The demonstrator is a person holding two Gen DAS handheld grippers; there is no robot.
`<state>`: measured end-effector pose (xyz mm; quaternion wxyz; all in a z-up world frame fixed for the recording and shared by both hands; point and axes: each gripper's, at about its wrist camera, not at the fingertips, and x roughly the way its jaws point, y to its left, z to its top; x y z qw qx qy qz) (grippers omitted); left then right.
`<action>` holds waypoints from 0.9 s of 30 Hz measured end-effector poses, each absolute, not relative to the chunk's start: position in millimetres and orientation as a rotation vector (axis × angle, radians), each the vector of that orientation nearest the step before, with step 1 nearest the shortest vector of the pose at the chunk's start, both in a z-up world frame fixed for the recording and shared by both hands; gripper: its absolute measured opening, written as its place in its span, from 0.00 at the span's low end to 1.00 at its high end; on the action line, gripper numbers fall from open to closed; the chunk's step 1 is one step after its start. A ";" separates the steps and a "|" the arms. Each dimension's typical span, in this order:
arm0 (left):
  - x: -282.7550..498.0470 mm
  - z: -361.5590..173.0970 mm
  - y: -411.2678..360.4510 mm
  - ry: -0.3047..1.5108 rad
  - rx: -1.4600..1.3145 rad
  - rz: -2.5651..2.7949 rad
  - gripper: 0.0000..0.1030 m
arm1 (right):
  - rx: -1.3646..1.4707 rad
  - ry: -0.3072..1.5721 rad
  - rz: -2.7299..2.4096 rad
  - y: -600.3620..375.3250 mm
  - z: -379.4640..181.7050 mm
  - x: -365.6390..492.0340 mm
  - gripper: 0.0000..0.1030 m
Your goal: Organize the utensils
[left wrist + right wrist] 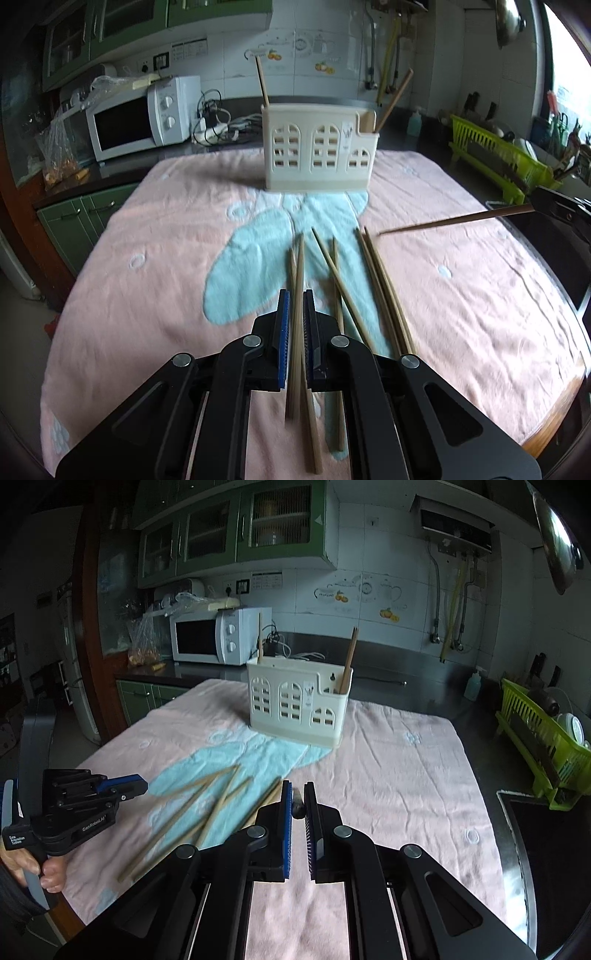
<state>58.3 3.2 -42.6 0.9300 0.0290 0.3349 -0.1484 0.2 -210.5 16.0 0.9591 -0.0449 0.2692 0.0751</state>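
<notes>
Chopsticks, wooden and loose, lie fanned across the blue motif of a pink towel that covers the table. The left claw is clamped on one chopstick, which runs lengthwise between its blue pads and points toward the holder. The right claw grips another chopstick, seen end-on between its pads in the right wrist view; in the left wrist view that stick extends from the right edge, its tip above the towel. A cream utensil holder with arched window cut-outs stands upright on the far part of the towel, well apart from the loose sticks. One chopstick stands at its left end, and another leans in its right compartment. A white microwave sits on the counter behind, and a green dish rack stands to the right. A hand holds the left claw's handle.
</notes>
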 end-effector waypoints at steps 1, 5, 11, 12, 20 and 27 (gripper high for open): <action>60.2 -39.3 5.7 0.682 0.050 -0.308 0.05 | -0.093 0.541 0.158 -210.5 20.1 4.0 0.06; 68.1 -28.7 14.9 0.669 0.023 -0.313 0.00 | -0.088 0.538 0.171 -212.9 31.2 17.6 0.06; 70.9 -31.7 25.4 0.697 0.007 -0.329 0.01 | -0.085 0.537 0.179 -213.8 34.9 28.2 0.06; 70.4 -36.3 26.5 0.710 0.003 -0.331 0.01 | -0.085 0.536 0.180 -213.6 34.2 28.5 0.06; 68.8 -82.0 32.3 0.833 0.018 -0.349 0.26 | -0.087 0.524 0.184 -211.1 34.7 30.7 0.06; 69.1 -105.3 34.8 0.895 0.040 -0.341 0.26 | -0.087 0.522 0.185 -210.5 34.5 31.7 0.06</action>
